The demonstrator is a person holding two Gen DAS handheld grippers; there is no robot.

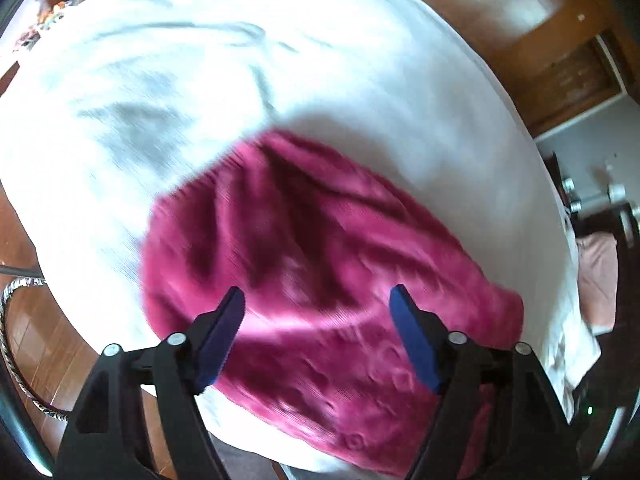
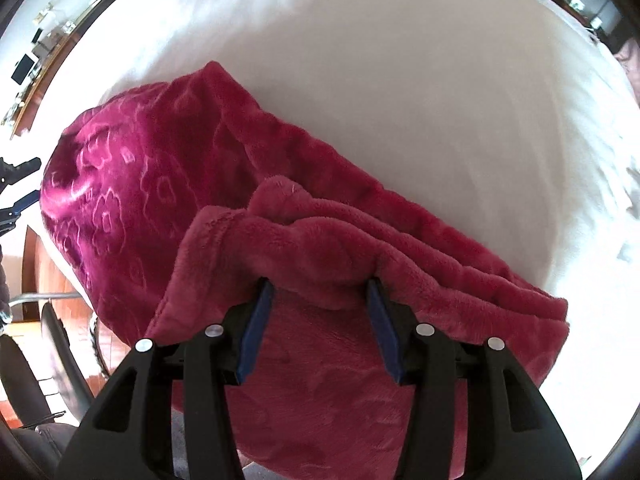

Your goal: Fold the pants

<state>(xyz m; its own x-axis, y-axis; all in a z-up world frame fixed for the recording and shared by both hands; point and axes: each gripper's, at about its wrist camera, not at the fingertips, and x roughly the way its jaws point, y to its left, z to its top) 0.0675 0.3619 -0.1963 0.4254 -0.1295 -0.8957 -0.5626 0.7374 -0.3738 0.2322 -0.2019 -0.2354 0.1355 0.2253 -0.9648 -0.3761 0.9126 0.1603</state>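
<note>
The pants [image 1: 304, 264] are magenta fleece with an embossed pattern, lying bunched on a white cloth-covered table [image 1: 280, 60]. My left gripper [image 1: 318, 300] is open above their near part, holding nothing; the left wrist view is blurred. In the right wrist view the pants [image 2: 132, 184] lie in a thick fold, and a raised fleece edge [image 2: 312, 240] drapes over the tips of my right gripper [image 2: 320, 286]. Its jaws stand wide apart with cloth between and below them. The left gripper [image 2: 16, 188] shows at the far left edge of that view.
The white table cloth [image 2: 440, 100] stretches beyond the pants. Wooden floor [image 1: 560, 40] and a cabinet lie past the table's far edge. A metal chair frame [image 2: 48, 304] stands at the left, and a pink cloth [image 1: 596, 276] lies at the right.
</note>
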